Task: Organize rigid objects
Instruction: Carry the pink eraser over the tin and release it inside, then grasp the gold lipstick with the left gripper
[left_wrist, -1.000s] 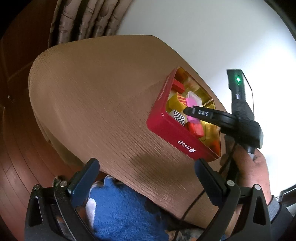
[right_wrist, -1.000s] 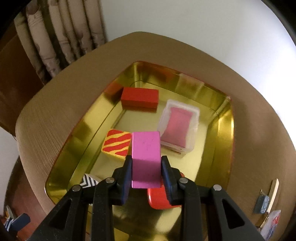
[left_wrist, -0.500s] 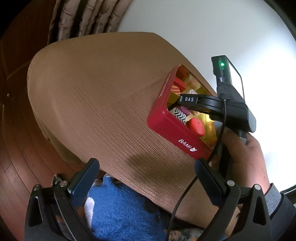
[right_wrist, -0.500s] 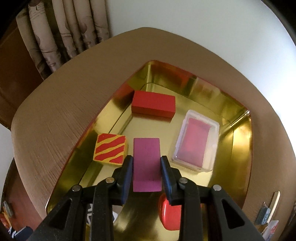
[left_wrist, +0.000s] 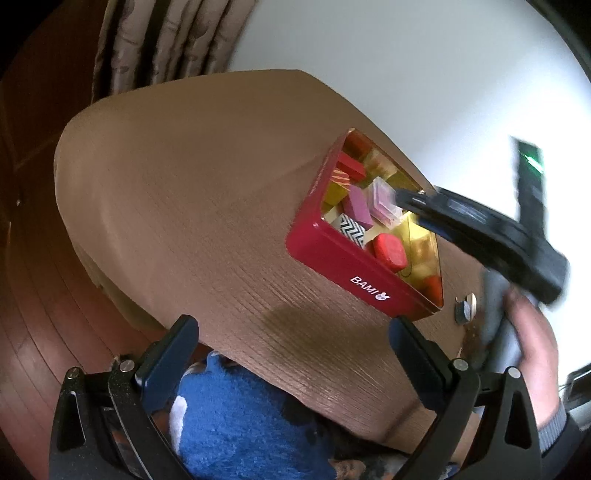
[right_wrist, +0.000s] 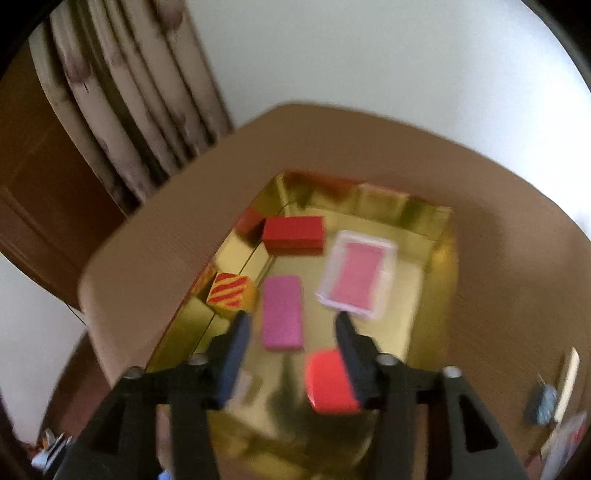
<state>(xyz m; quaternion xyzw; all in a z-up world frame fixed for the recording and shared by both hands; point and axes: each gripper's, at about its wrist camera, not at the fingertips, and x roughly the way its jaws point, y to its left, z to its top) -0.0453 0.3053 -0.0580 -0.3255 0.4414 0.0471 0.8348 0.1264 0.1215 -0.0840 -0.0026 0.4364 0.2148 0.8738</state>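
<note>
A red tin (left_wrist: 332, 254) with a gold inside (right_wrist: 436, 229) stands on the brown table. A pink block (right_wrist: 282, 312) lies flat on its floor, also seen in the left wrist view (left_wrist: 360, 210). My right gripper (right_wrist: 291, 317) hangs above the block, blurred. Its jaws are opening and the pads stand clear of the block on both sides. One of its fingers (left_wrist: 417, 201) reaches over the tin. Around the pink block lie a red brick (right_wrist: 293, 232), a striped cube (right_wrist: 231, 293), a clear case (right_wrist: 356, 275) and a rounded red block (right_wrist: 328, 380). My left gripper (left_wrist: 293, 325) is open and empty at the table's near edge.
A zigzag black-and-white block (left_wrist: 349, 229) lies in the tin's near corner. A blue fuzzy thing (left_wrist: 240, 417) sits under the left gripper. Small items (right_wrist: 543, 402) lie at the table's right edge. Curtains (right_wrist: 129, 110) hang behind the table. A person's hand (left_wrist: 532, 332) holds the right gripper.
The right gripper set the pink block down flat in the tin, let go of it and drew back and up. The left gripper kept still.
</note>
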